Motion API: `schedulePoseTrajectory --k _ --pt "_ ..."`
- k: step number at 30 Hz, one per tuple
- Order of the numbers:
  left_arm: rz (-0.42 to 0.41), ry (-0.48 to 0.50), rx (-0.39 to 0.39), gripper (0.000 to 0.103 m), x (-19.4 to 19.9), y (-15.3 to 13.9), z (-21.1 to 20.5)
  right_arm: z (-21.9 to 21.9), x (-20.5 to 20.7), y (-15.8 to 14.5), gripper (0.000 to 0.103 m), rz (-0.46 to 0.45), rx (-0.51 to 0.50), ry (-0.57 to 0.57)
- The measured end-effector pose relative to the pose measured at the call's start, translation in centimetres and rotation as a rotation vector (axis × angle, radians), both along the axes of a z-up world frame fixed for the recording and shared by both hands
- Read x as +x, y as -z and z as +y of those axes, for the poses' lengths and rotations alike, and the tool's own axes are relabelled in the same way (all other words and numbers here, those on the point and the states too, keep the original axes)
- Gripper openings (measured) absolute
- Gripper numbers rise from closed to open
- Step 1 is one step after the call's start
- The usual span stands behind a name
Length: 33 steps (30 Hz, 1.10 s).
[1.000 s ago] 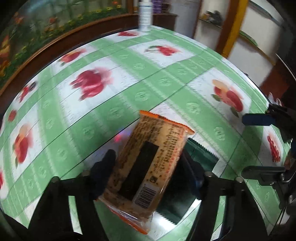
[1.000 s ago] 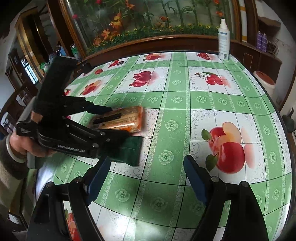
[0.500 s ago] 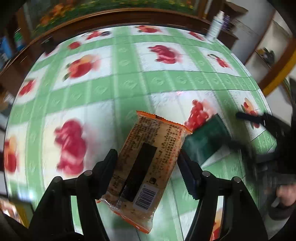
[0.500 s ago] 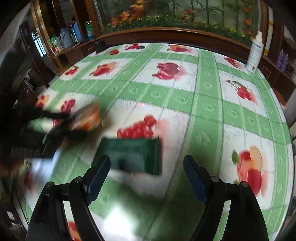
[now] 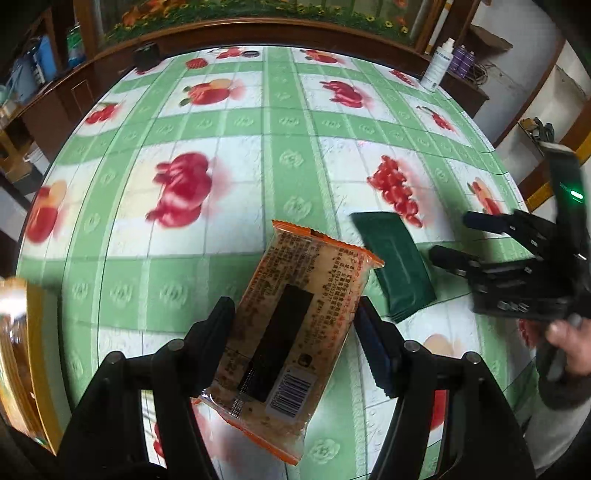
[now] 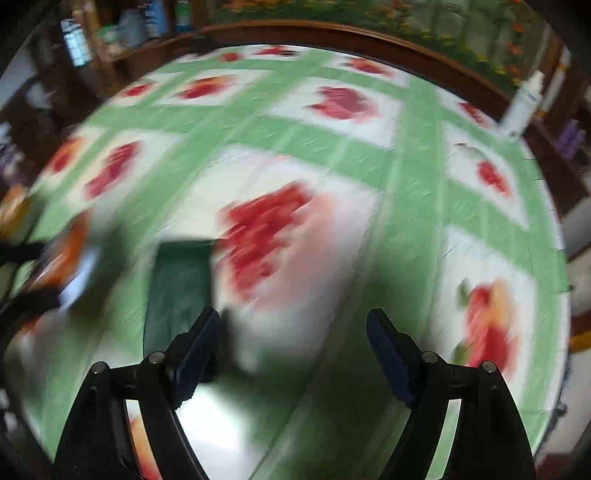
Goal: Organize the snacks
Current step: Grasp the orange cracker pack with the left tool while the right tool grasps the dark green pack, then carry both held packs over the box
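Observation:
My left gripper (image 5: 295,332) is shut on an orange-edged snack packet (image 5: 295,328) and holds it above the table. A dark green snack packet (image 5: 395,266) lies flat on the fruit-pattern tablecloth (image 5: 258,166), just right of the orange one. My right gripper (image 5: 450,240) shows in the left wrist view, open, its fingertips beside the green packet's right edge. In the blurred right wrist view the right gripper (image 6: 293,332) is open and empty, with the green packet (image 6: 181,288) just ahead of its left finger (image 6: 195,343).
A white spray bottle (image 5: 436,66) stands at the table's far right edge; it also shows in the right wrist view (image 6: 524,103). A yellow-rimmed container (image 5: 18,350) sits at the left edge. A wooden ledge with flowers (image 5: 258,22) runs behind the table.
My left gripper has swung left with the orange packet, off the green packet. My right gripper has moved in close to the green packet. A yellow-rimmed container has come into view at left.

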State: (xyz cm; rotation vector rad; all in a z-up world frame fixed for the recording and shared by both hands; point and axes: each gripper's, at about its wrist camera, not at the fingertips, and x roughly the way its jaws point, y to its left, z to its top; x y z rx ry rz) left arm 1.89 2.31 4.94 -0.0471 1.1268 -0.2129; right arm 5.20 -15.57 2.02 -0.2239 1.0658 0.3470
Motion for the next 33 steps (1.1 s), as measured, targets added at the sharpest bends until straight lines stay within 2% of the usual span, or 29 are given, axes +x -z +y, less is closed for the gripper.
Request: schedulePoseTrajectory --k 2,4,7,11,15,17,18,19,22,25,33 --pt "0.009 -0.025 -0.01 0.067 -0.2 0.5 0.6 -0.1 -1.7 -0.6 0.082 -0.039 0.032 0.04" --pt "0.009 -0.056 -0.015 0.067 -0.3 0.8 1.1 0.4 -2.5 -0.8 0.082 -0.038 0.102 0.036" --pt "-0.022 -0.085 0.032 0.068 -0.7 0.9 1.5 2.1 -3.2 -0.6 0.082 -0.01 0.192 0.058" --pt "-0.022 -0.118 0.036 0.068 -1.0 1.4 2.7 5.0 -2.9 0.3 0.082 -0.028 0.157 0.077" --pt "-0.023 -0.136 0.064 0.068 -1.3 2.0 3.5 6.8 -2.3 1.5 0.081 -0.083 0.019 0.066" --pt "-0.035 -0.135 0.076 0.068 -1.4 2.2 3.6 6.7 -2.3 1.4 0.07 -0.09 0.016 0.051" --pt "-0.038 -0.134 0.077 0.068 -1.4 2.2 3.5 6.7 -2.5 1.2 0.052 -0.099 0.014 0.029" --pt "-0.039 -0.132 0.079 0.068 -1.4 2.2 3.5 6.7 -2.8 1.0 0.045 -0.11 0.007 0.008" --pt "-0.04 -0.127 0.066 0.067 -1.5 2.2 3.6 5.9 -3.4 0.9 0.045 -0.109 -0.004 -0.011" --pt "-0.035 -0.12 0.027 0.067 -2.0 1.8 3.9 5.3 -3.8 1.0 0.044 -0.095 0.051 -0.017" --pt "-0.082 -0.132 0.027 0.067 -3.6 0.0 4.5 5.4 -6.4 -0.6 0.044 -0.134 0.112 -0.023"
